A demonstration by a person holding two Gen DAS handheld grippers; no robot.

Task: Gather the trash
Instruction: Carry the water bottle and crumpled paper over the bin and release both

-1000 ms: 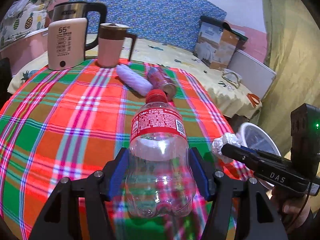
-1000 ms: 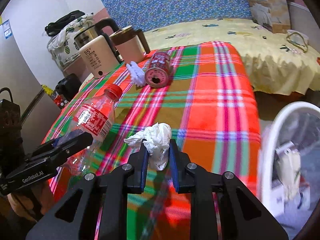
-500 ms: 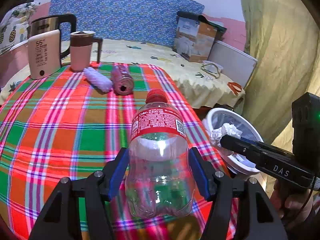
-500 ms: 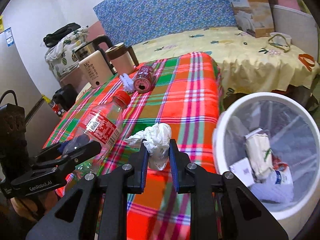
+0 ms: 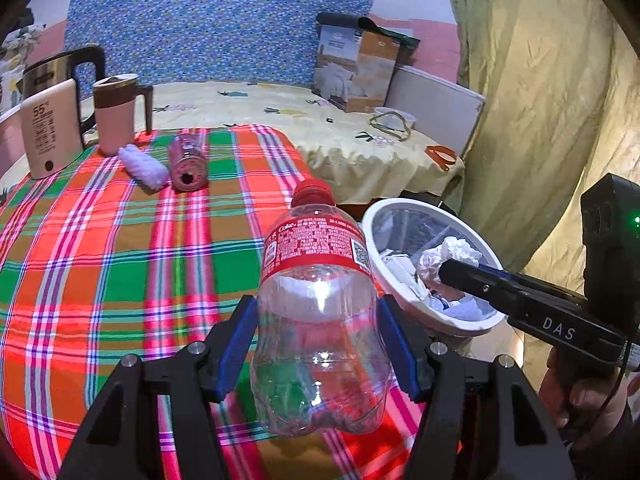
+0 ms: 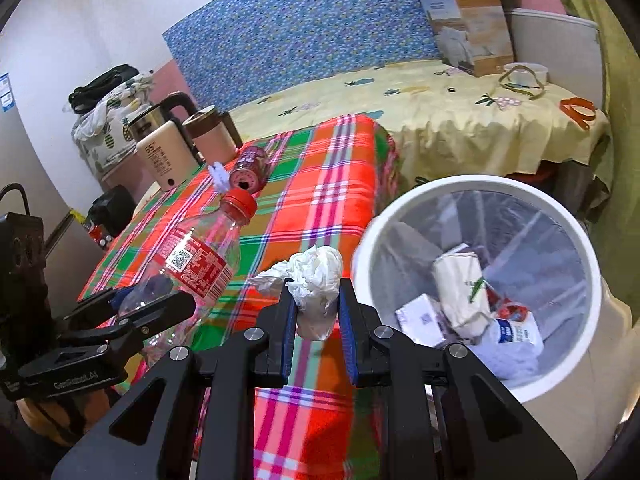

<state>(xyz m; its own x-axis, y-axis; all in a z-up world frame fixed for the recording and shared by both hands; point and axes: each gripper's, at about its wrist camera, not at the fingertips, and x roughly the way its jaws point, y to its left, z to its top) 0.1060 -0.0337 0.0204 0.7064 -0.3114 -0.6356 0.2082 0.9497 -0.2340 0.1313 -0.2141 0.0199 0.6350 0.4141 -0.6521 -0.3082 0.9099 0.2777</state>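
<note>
Left gripper (image 5: pixel 318 356) clamped on empty plastic bottle (image 5: pixel 320 320), over plaid cloth (image 5: pixel 120 248). Right gripper (image 6: pixel 318 320) pinching crumpled tissue (image 6: pixel 316 280) beside white bin (image 6: pixel 480 280).

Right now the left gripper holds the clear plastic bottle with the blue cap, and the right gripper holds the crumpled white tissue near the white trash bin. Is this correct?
Not quite: the cap is red, not blue, as the left wrist view shows. The left gripper holds the clear plastic bottle, and the right gripper holds the crumpled white tissue near the white trash bin.
</note>
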